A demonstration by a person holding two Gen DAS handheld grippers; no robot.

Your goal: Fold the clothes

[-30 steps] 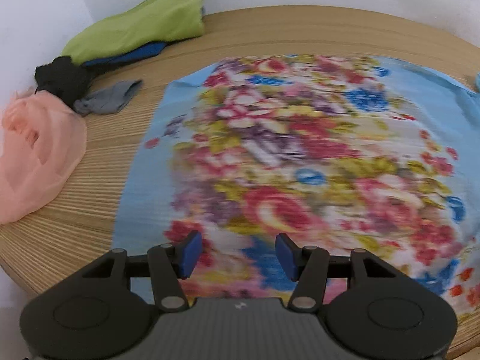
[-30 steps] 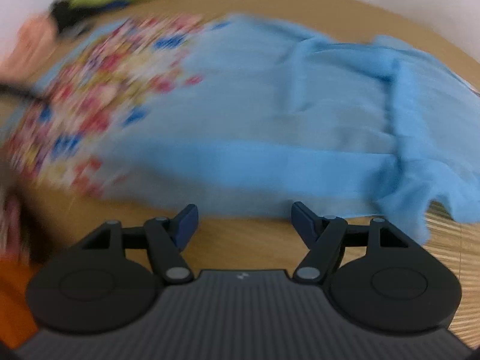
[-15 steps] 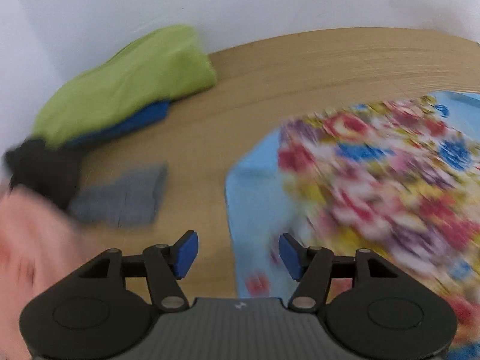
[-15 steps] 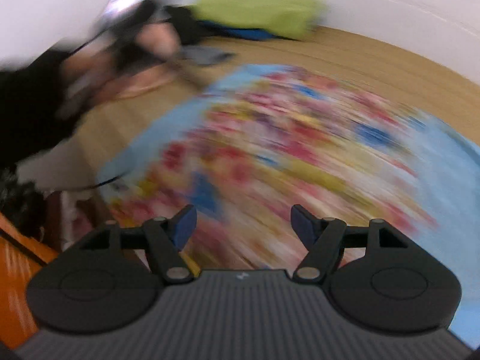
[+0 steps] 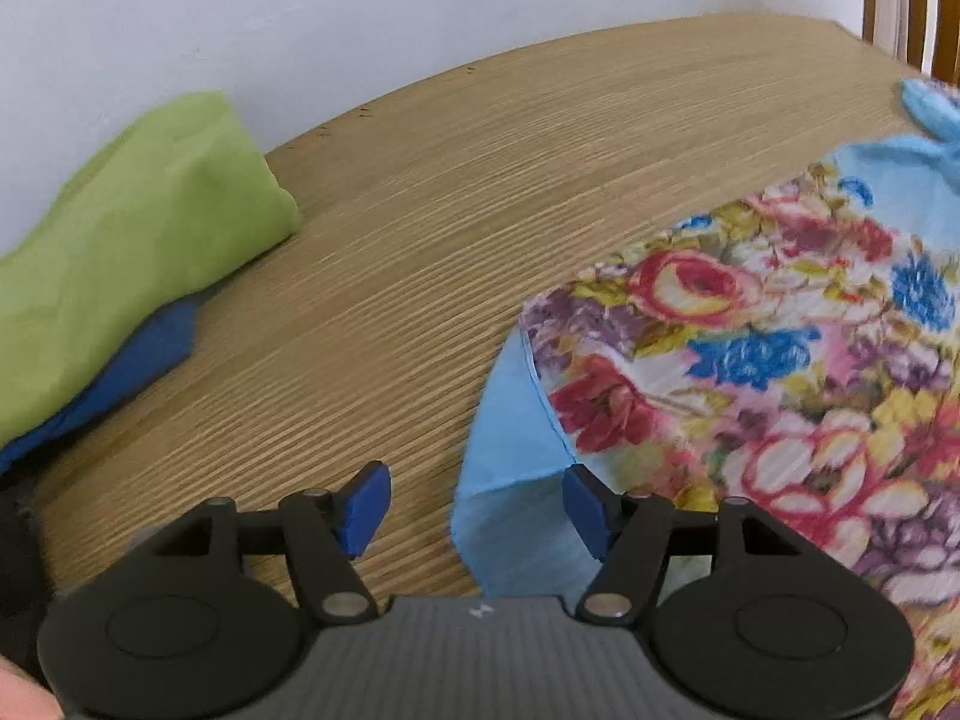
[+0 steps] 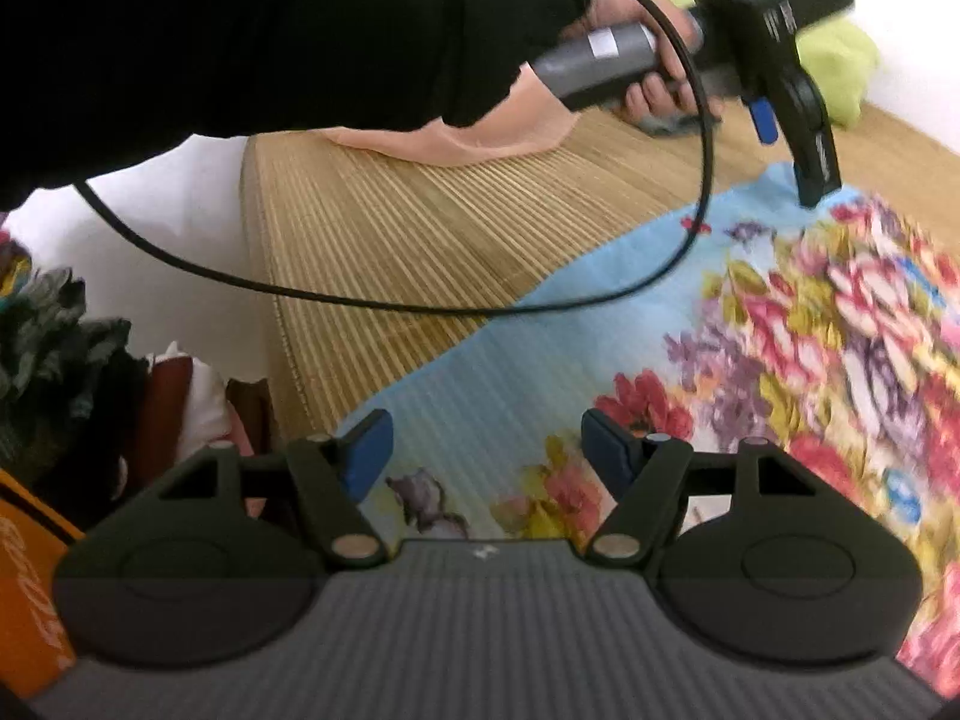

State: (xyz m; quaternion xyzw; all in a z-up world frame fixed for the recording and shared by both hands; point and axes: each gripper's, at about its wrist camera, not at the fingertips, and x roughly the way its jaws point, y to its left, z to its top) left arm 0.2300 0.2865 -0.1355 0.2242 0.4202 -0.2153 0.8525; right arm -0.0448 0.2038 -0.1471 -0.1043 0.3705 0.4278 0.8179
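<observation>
Floral garment [image 5: 750, 360] corner between left gripper [image 5: 474, 507] fingers (opening).

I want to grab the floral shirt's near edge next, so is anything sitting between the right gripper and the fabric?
Nothing visible does. The right gripper hangs open directly over the floral shirt, with only bare cloth between its fingers.

place: home room | cues: wood-grain surface [image 5: 480, 192] against plain white wall [image 5: 300, 18] | folded green cloth [image 5: 132, 228], peach garment [image 6: 480, 138] piled on it | clothes heap [image 6: 54, 348] beside surface
</observation>
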